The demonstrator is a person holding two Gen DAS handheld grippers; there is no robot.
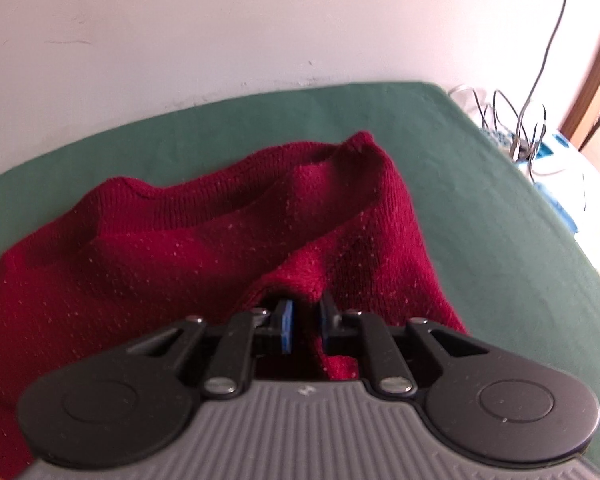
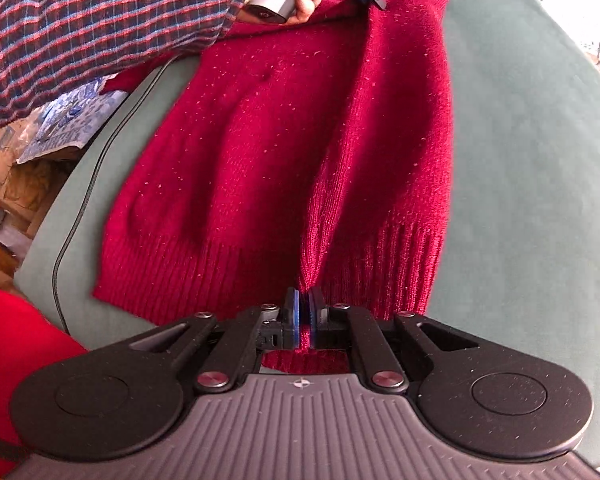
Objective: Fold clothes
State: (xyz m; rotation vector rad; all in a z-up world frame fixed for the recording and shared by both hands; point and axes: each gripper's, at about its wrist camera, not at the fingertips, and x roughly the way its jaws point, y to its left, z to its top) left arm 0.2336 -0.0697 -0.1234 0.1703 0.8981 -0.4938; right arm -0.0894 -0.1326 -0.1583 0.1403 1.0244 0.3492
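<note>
Sweater [image 2: 284,128], crimson knit, lies spread on the green counter [image 2: 520,160] as your right tongs [image 2: 305,312] pinch a fold at its ribbed hem and your left tongs [image 1: 303,320], jaws narrow, grip bunched fabric at the far end, below your plaid sleeve [image 2: 92,32].

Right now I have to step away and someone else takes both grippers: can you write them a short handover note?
Left gripper: fingers pinch a fold of the red sweater at its far, shoulder end.
Right gripper: shut on the ribbed hem, near end.
The sweater lies lengthwise on the green cover, one long side already folded over toward the middle, still bunched.
A black cable runs along the cover's left edge.
Left: lay the held fold flat, smooth it, then finish folding. Neither end has been released yet.
</note>
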